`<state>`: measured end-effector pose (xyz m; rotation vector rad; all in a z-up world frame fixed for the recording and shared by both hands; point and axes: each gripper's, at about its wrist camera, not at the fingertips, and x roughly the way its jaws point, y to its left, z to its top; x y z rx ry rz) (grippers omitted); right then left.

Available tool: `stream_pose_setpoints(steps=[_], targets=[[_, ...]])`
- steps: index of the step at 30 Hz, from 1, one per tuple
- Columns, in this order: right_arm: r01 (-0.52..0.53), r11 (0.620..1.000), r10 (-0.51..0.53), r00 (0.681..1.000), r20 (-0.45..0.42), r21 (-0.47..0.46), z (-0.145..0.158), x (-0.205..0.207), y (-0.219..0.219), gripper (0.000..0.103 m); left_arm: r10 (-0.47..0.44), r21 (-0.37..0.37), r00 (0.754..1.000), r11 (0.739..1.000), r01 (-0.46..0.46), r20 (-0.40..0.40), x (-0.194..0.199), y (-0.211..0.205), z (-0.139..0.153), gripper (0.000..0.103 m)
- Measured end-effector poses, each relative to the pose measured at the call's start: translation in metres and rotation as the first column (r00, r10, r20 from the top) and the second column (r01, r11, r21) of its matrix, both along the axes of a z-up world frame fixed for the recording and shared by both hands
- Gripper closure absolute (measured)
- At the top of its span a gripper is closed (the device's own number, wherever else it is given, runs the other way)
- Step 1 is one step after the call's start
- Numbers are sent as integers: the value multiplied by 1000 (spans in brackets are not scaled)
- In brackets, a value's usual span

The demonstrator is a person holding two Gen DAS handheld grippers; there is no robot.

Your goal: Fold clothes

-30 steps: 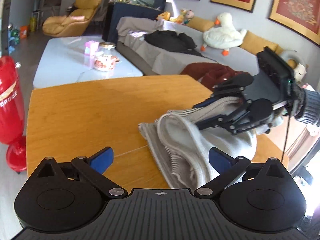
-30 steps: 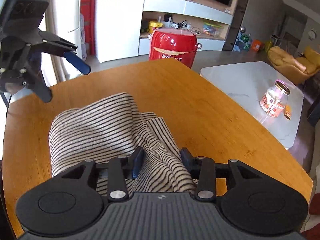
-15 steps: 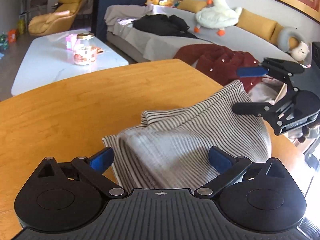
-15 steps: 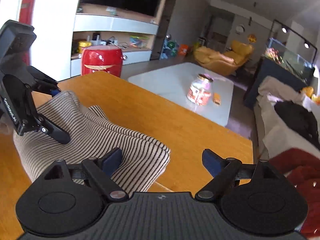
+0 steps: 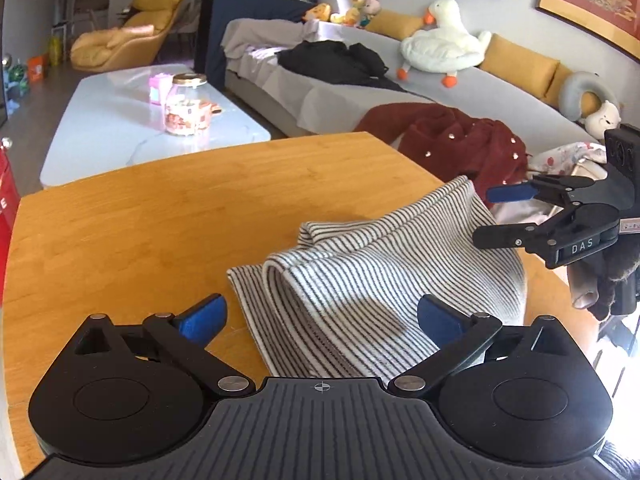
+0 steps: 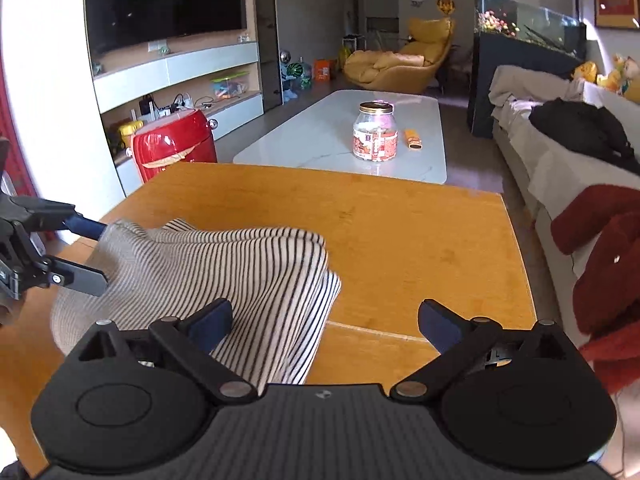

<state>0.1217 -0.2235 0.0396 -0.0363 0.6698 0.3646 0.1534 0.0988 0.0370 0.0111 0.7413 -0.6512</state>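
Left wrist view: striped garment (image 5: 360, 276) lies folded on the wooden table (image 5: 160, 220); left gripper (image 5: 320, 316) and right gripper (image 5: 486, 214) flank it, both spread wide, holding nothing.

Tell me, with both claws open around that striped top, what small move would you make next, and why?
Probably lower the left gripper and close it on the near edge of the striped garment. The cloth lies bunched and only roughly doubled on the wooden table, both grippers are open, and the right gripper holds nothing, so another fold needs a fresh grip.
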Motion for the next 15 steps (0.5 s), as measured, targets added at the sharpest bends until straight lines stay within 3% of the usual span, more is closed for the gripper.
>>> stream_pose_setpoints(steps=[3, 6, 9, 13, 15], targets=[[-3, 995, 9, 998, -55, 103, 4, -31, -11, 3, -42, -14, 999, 999, 42, -13, -4, -4, -2, 0], [8, 962, 46, 981, -188, 275, -11, -55, -20, 4, -31, 14, 999, 999, 31, -15, -4, -13, -10, 0], [68, 882, 101, 939, -328, 466, -40, -52, -16, 21, -23, -8, 999, 1000, 23, -39, -1, -15, -12, 0], [196, 744, 147, 884, -444, 638, -77, -29, -1, 27, -10, -36, 995, 999, 7, -95, 4, -12, -17, 0], [220, 743, 123, 884, -451, 633, -77, -18, 2, 31, 4, -37, 994, 999, -8, -109, 4, -9, -17, 0]])
